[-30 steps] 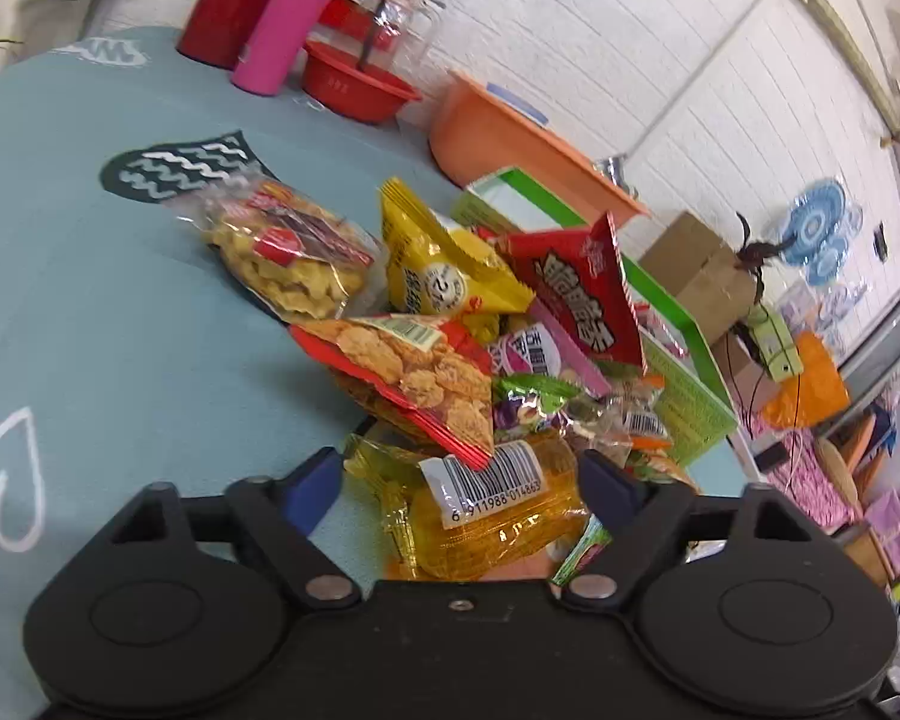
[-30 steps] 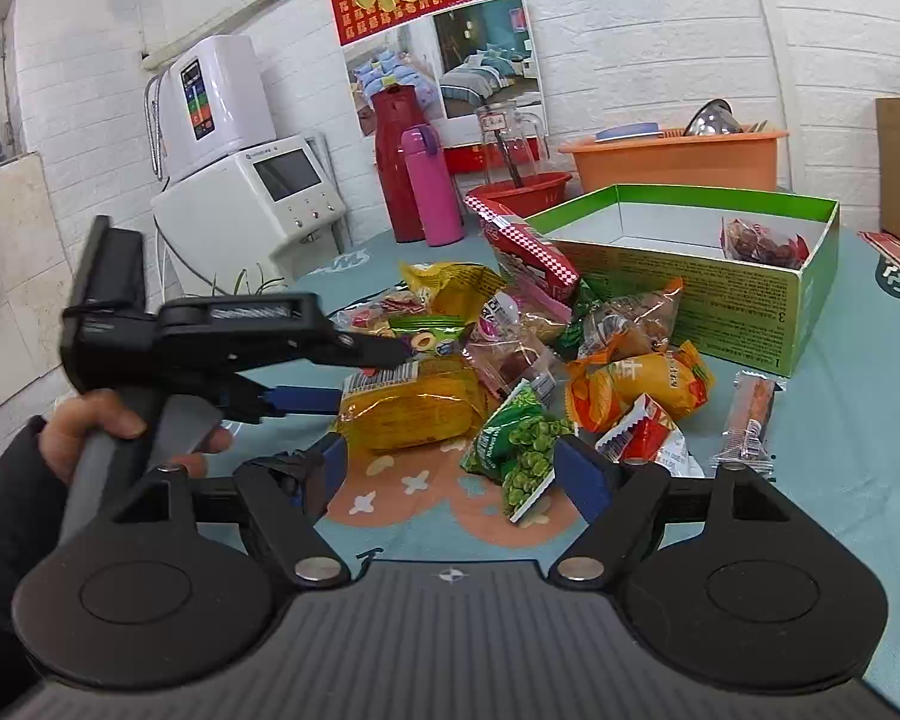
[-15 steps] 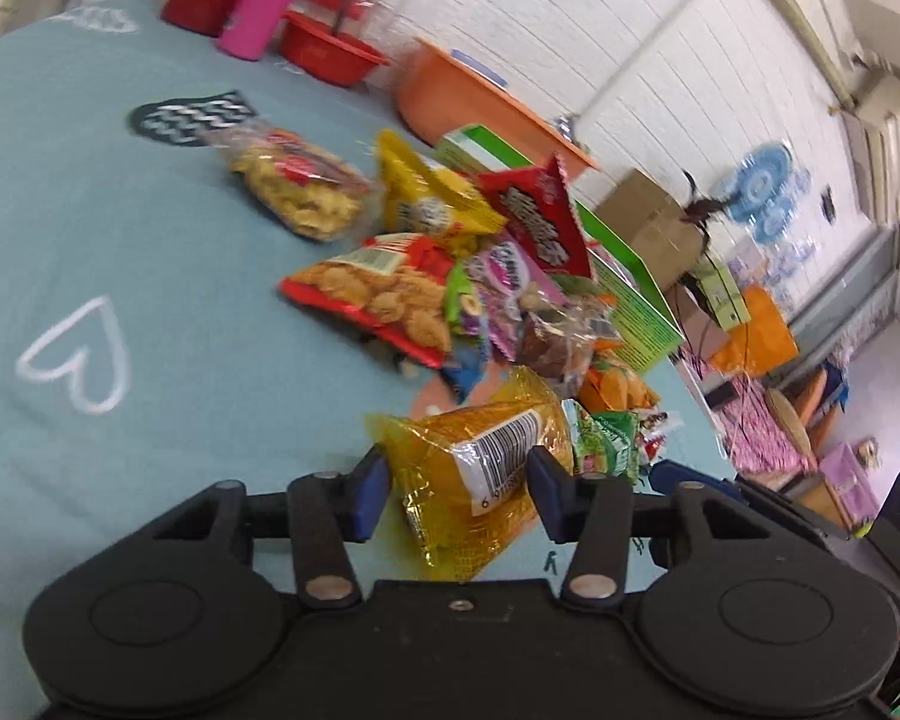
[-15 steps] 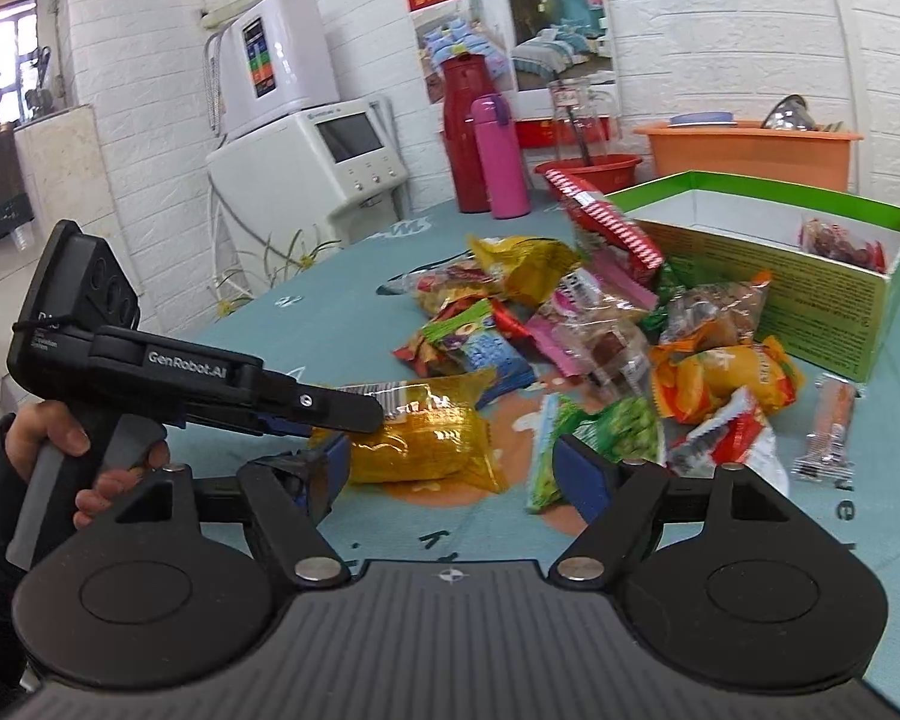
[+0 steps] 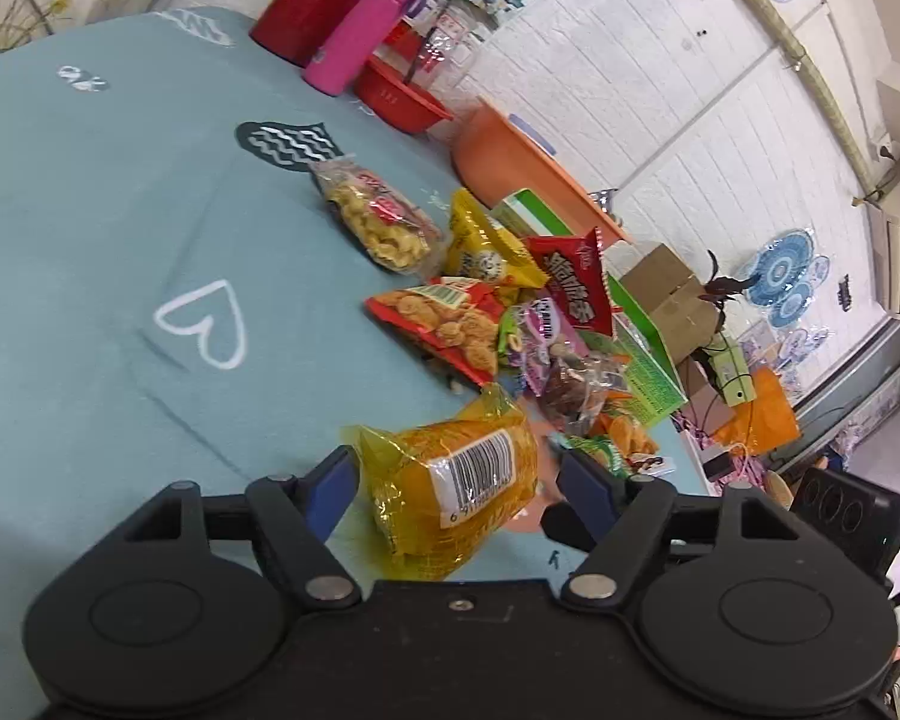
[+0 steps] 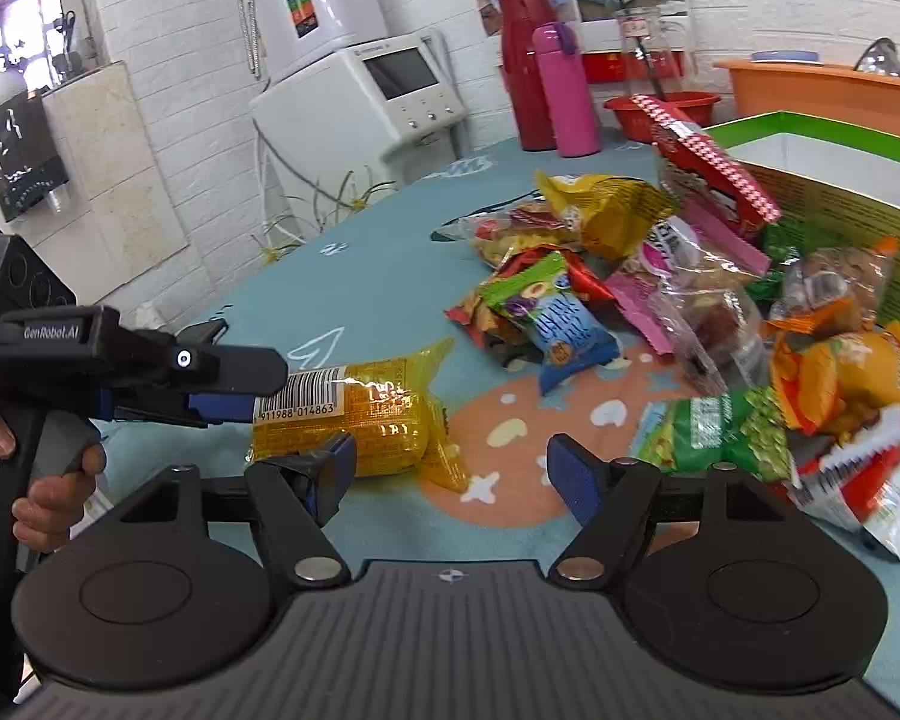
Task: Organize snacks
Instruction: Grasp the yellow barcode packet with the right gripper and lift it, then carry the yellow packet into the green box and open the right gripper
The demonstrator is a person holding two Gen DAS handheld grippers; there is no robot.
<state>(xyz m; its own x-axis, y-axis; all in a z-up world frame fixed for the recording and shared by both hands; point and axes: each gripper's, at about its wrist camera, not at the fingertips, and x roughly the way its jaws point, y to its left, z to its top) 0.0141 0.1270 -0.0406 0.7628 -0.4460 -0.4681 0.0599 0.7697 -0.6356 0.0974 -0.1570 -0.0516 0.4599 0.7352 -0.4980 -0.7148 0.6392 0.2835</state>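
Observation:
A yellow packet with a barcode (image 5: 456, 480) lies on the teal tablecloth, apart from the snack pile (image 5: 486, 324). My left gripper (image 5: 456, 474) straddles it with its jaws opening; the pads do not press on it. In the right wrist view the same yellow packet (image 6: 360, 420) sits in front of the left gripper (image 6: 252, 387), which a hand (image 6: 48, 492) holds. My right gripper (image 6: 450, 468) is open and holds nothing, just short of the packet. A green cardboard box (image 6: 834, 204) stands behind the pile of snack bags (image 6: 660, 300).
A red thermos (image 6: 525, 60), a pink bottle (image 6: 564, 90), a red bowl (image 5: 402, 99) and an orange basin (image 5: 510, 162) line the back of the table. White appliances (image 6: 360, 96) stand beyond the table's left edge. Bare tablecloth (image 5: 120, 240) stretches left of the pile.
The left gripper closed on the yellow packet, drew it away from the pile, then spread its jaws and left it on the cloth. The right gripper swung left towards it.

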